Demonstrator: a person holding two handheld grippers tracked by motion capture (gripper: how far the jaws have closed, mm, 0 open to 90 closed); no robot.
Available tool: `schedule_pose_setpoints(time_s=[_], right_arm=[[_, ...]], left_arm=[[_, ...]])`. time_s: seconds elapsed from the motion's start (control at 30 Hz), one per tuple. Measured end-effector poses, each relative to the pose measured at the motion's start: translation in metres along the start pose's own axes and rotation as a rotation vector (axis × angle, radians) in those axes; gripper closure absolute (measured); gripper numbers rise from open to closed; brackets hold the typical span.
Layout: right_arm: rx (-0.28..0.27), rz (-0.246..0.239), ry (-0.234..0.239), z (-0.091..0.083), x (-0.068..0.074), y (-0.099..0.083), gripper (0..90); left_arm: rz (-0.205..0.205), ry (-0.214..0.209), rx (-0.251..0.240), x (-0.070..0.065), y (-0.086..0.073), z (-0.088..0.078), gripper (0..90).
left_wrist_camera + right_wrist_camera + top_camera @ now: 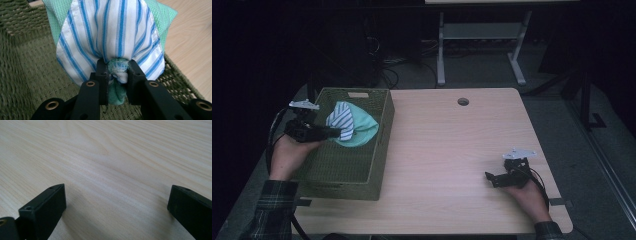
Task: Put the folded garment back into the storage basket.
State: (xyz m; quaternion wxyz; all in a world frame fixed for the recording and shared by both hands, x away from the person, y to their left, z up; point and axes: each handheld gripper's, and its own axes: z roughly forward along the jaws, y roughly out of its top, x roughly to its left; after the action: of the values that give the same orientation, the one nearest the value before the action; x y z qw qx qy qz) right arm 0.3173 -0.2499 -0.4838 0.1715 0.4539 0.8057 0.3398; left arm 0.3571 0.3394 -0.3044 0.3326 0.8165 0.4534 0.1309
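My left gripper (334, 132) hangs over the green woven basket (377, 165) at the table's left, shut on a bunch of two cloths. The white cloth with blue stripes (342, 120) drapes over the mint green cloth (364, 132). In the left gripper view the striped cloth (110, 32) and the green cloth (160, 17) are pinched together between the jaws of the left gripper (117, 68), above the basket's floor (32, 67). My right gripper (491, 179) rests low over the bare wood near the table's front right. Its jaws stand wide apart with nothing between them, right gripper (115, 202).
The light wooden table (452, 150) has a round cable hole (463, 101) near its far edge. Beyond the table stand a white desk frame (482, 45) and tangled cables (387, 65) on the dark floor.
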Motion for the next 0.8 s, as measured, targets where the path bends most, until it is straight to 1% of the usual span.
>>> schedule_pose_setpoints(time_s=[0.07,0.17,0.37,0.43,0.57,0.8], right_arm=[[0.000,0.000,0.000,0.000,0.000,0.000,1.4],[0.000,0.000,0.000,0.000,0.000,0.000,1.4],[0.000,0.000,0.000,0.000,0.000,0.000,1.4],[0.000,0.000,0.000,0.000,0.000,0.000,1.4],[0.000,0.001,-0.001,0.000,0.000,0.000,1.4],[0.000,0.001,-0.001,0.000,0.000,0.000,1.4]], left_arm=[[-0.015,0.004,0.005,0.002,-0.003,0.003,74.3],[-0.031,0.024,0.020,0.006,-0.008,0.009,74.3],[-0.058,0.028,0.051,0.014,-0.018,0.022,74.3],[-0.060,0.034,0.060,0.016,-0.020,0.027,74.2],[-0.069,0.031,0.071,0.018,-0.024,0.036,74.1],[-0.073,0.026,0.114,0.021,-0.030,0.059,74.0]])
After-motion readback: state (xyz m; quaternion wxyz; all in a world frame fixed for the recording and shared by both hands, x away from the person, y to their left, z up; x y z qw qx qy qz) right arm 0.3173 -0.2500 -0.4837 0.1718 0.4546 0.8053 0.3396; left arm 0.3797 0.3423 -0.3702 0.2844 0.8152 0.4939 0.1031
